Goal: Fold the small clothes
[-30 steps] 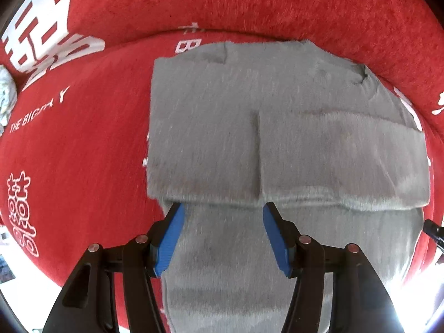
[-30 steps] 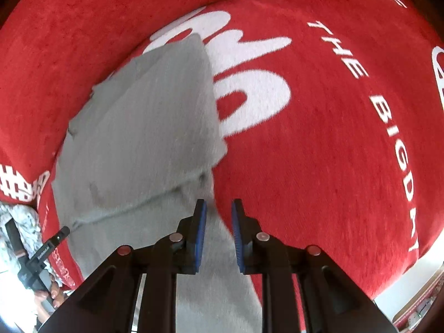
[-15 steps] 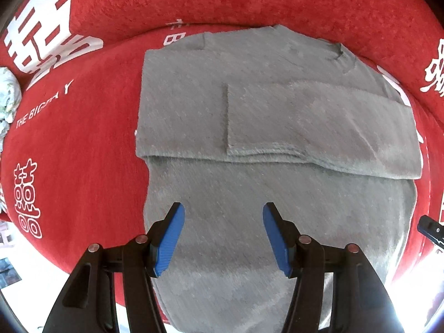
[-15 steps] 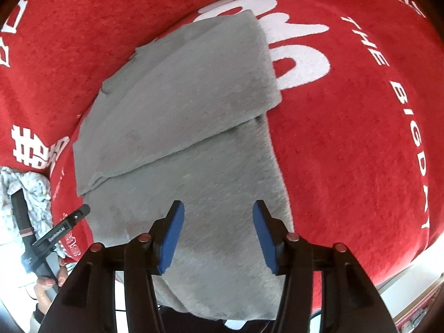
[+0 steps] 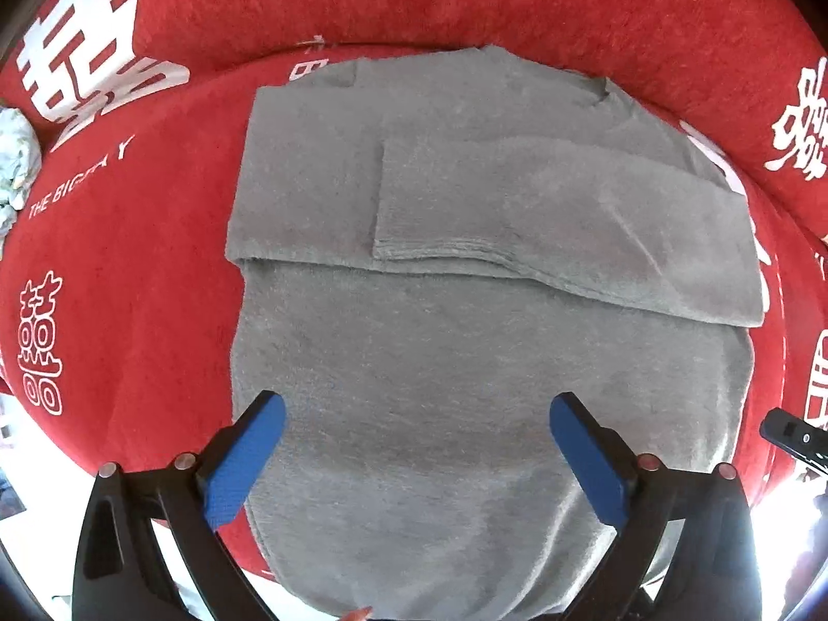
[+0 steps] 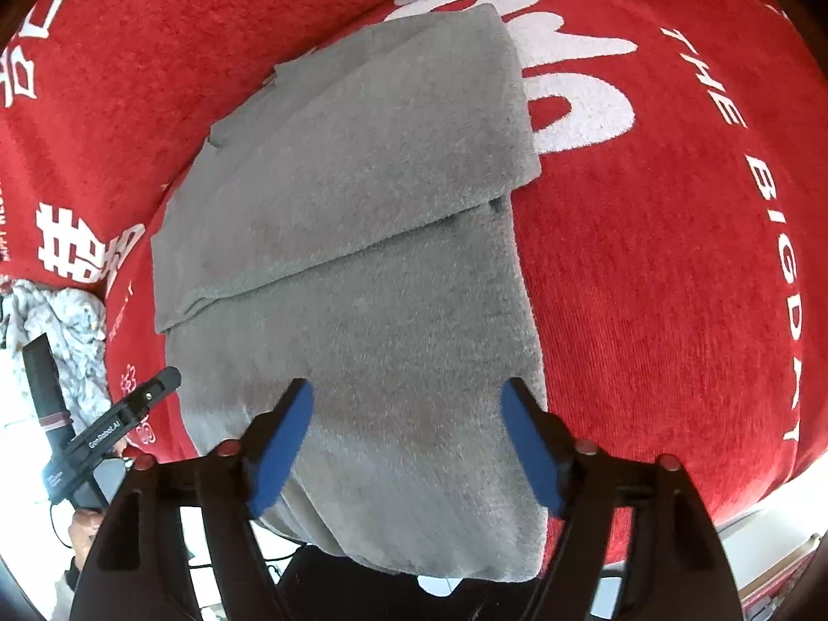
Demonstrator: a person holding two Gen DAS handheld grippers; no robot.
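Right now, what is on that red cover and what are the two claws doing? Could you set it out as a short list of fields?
surface: red blanket with white lettering
garment: grey top, lying flat, sleeves folded across its upper part
garment near end: hangs over the blanket's edge
left gripper: open, above the top's lower part, holding nothing
right gripper: open, above the top's lower part, holding nothing
other cloth: pale bundle at the blanket's left side
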